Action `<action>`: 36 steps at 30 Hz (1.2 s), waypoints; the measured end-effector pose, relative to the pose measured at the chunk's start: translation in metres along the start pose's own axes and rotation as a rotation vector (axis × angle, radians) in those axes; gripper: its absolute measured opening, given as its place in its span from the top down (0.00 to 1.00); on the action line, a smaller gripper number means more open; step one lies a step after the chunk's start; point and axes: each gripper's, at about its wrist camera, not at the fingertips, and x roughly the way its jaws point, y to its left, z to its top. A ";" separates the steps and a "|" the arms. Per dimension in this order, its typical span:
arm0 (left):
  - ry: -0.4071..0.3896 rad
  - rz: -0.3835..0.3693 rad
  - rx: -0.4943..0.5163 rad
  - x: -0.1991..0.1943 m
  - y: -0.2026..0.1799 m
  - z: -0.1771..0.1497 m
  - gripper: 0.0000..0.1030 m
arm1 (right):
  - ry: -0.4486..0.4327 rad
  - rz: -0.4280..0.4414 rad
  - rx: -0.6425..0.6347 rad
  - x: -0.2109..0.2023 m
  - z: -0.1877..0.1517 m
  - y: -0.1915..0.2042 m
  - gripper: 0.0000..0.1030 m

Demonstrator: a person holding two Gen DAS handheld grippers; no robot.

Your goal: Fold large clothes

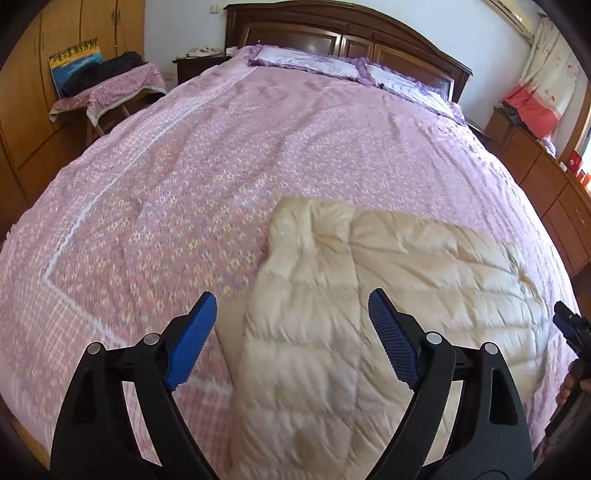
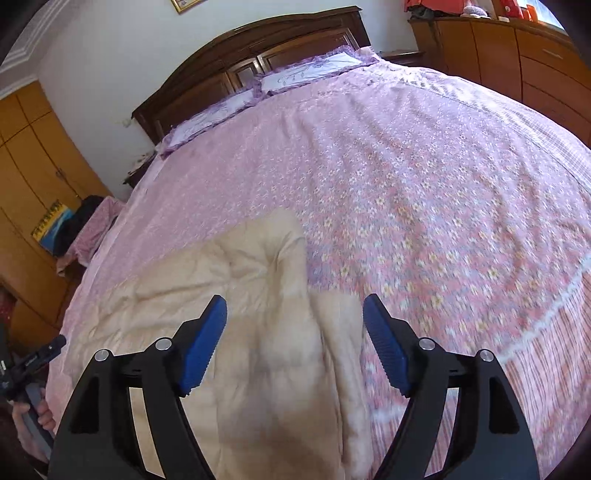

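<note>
Pink floral bedspread (image 1: 184, 177) fills the room; cream quilted jacket (image 1: 369, 295) lies folded beneath and beyond both spread-wide, empty grippers: left gripper (image 1: 291, 314), right gripper (image 2: 295, 317), neither touching it.

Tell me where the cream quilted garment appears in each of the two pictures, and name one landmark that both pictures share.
Left wrist view: the garment lies in the lower right, on the pink bedspread, under the open left gripper.
Right wrist view: the garment lies in the lower left, under the open right gripper.
Shared landmark: the dark headboard at the top.
</note>
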 end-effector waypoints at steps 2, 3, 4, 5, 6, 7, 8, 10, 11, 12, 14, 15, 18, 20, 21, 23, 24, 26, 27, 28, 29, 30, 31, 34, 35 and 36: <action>0.005 -0.001 0.001 -0.005 -0.003 -0.007 0.18 | 0.008 0.008 0.001 -0.007 -0.007 -0.001 0.23; 0.010 -0.005 0.000 -0.008 -0.006 -0.012 0.18 | 0.012 0.012 0.004 -0.011 -0.012 -0.002 0.23; 0.013 -0.011 0.000 -0.011 -0.008 -0.016 0.18 | 0.015 0.016 0.009 -0.015 -0.017 -0.003 0.22; 0.016 -0.018 0.000 -0.013 -0.010 -0.020 0.18 | 0.020 0.019 0.012 -0.019 -0.022 -0.004 0.20; 0.019 -0.023 0.000 -0.015 -0.013 -0.025 0.18 | 0.025 0.018 0.011 -0.020 -0.024 -0.005 0.20; 0.020 -0.027 0.000 -0.017 -0.014 -0.028 0.18 | 0.027 0.013 0.008 -0.024 -0.028 -0.005 0.19; 0.022 -0.032 0.001 -0.019 -0.017 -0.032 0.18 | 0.028 0.005 0.003 -0.026 -0.031 -0.005 0.19; 0.030 -0.043 0.010 -0.021 -0.022 -0.042 0.18 | 0.026 -0.012 -0.007 -0.030 -0.035 -0.005 0.18; 0.035 -0.046 0.016 -0.022 -0.025 -0.046 0.18 | 0.025 -0.020 -0.010 -0.031 -0.037 -0.006 0.18; 0.042 -0.048 0.022 -0.022 -0.028 -0.050 0.18 | 0.023 -0.025 -0.012 -0.033 -0.039 -0.006 0.18; 0.052 -0.047 0.035 -0.022 -0.033 -0.055 0.18 | 0.023 -0.029 -0.009 -0.036 -0.042 -0.007 0.17; 0.055 -0.048 0.038 -0.022 -0.035 -0.057 0.18 | 0.024 -0.028 -0.005 -0.037 -0.042 -0.009 0.17; 0.066 -0.058 0.050 -0.023 -0.041 -0.064 0.18 | 0.030 -0.025 0.012 -0.036 -0.044 -0.014 0.17; 0.070 -0.059 0.063 -0.024 -0.047 -0.067 0.18 | 0.039 -0.030 0.020 -0.033 -0.046 -0.017 0.17; 0.070 -0.056 0.077 -0.025 -0.050 -0.069 0.18 | 0.043 -0.030 0.024 -0.032 -0.047 -0.019 0.17; 0.069 -0.057 0.098 -0.026 -0.058 -0.071 0.18 | 0.058 -0.025 0.042 -0.027 -0.049 -0.022 0.17; 0.070 -0.061 0.104 -0.026 -0.061 -0.071 0.18 | 0.066 -0.021 0.053 -0.025 -0.050 -0.024 0.17; 0.074 -0.073 0.113 -0.027 -0.067 -0.072 0.17 | 0.081 -0.013 0.069 -0.020 -0.052 -0.025 0.17; 0.076 -0.078 0.118 -0.026 -0.070 -0.072 0.17 | 0.087 -0.010 0.074 -0.019 -0.052 -0.026 0.17; 0.077 -0.080 0.123 -0.026 -0.073 -0.072 0.17 | 0.096 -0.004 0.080 -0.016 -0.053 -0.027 0.17; 0.078 -0.080 0.128 -0.025 -0.075 -0.073 0.17 | 0.101 -0.001 0.084 -0.014 -0.053 -0.028 0.17; 0.082 -0.080 0.133 -0.023 -0.079 -0.073 0.17 | 0.108 0.006 0.090 -0.011 -0.054 -0.028 0.17; 0.085 -0.079 0.138 -0.021 -0.082 -0.074 0.17 | 0.112 0.010 0.094 -0.009 -0.055 -0.028 0.17; 0.096 -0.073 0.152 -0.017 -0.089 -0.077 0.17 | 0.129 0.026 0.114 0.000 -0.056 -0.028 0.17; 0.099 -0.076 0.157 -0.016 -0.092 -0.077 0.17 | 0.138 0.033 0.119 0.005 -0.057 -0.028 0.17; 0.100 -0.078 0.160 -0.014 -0.093 -0.077 0.17 | 0.145 0.037 0.123 0.009 -0.058 -0.027 0.17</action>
